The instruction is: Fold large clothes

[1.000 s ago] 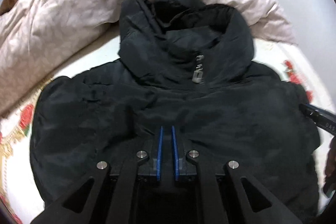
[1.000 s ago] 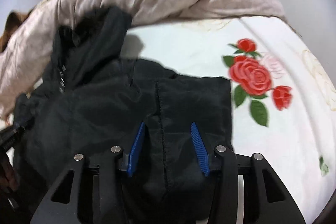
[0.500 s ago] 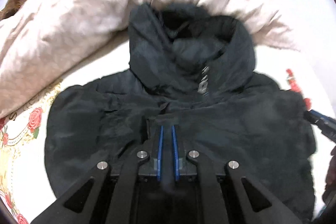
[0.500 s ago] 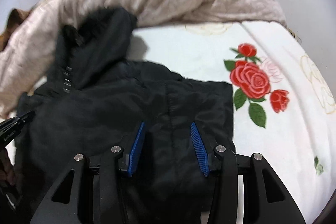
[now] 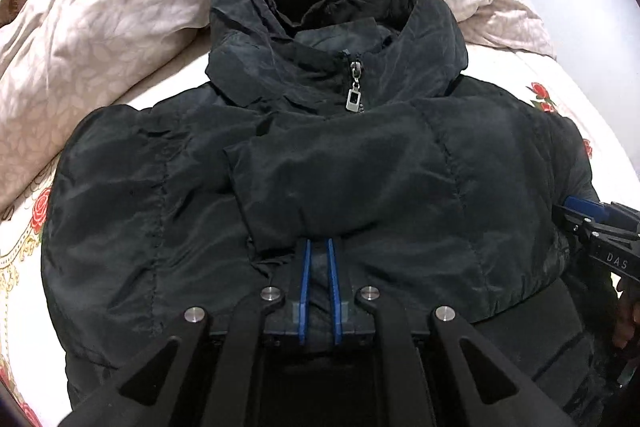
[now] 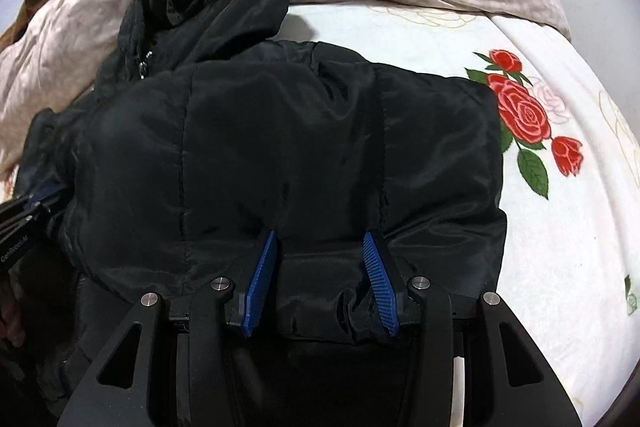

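The left tool (image 5: 318,247) has its blue pads pressed almost together on a thin pinch of the black padded hooded jacket (image 5: 320,167), at the edge of the folded panel lying over the chest. The right tool (image 6: 320,243) has its pads spread wider, with a thick bunch of the same jacket's hem gathered between them; whether it truly grips or merely straddles the fabric is hard to tell.

The main risk, as I judge it, is slippage. The shell looks smooth and slightly shiny, so a thin pinch could slide out of the left pads if the fabric is pulled hard. The puffy filling may also spring back, letting a fold open once released. If the two tools move unevenly, the folded panel may skew and the side edges will not line up. The heavy hood (image 5: 332,27) resting against the crumpled beige duvet (image 5: 120,7) could drag and catch there.

The jacket lies front up on the white bed sheet printed with red roses (image 6: 560,207), collar toward the duvet. Its zip is closed to the neck, with a small silver zip pull (image 5: 354,99) hanging at the collar. The body shows vertical quilting seams and soft creases. One sleeve or side seems folded inward across the chest, forming a rough rectangle.
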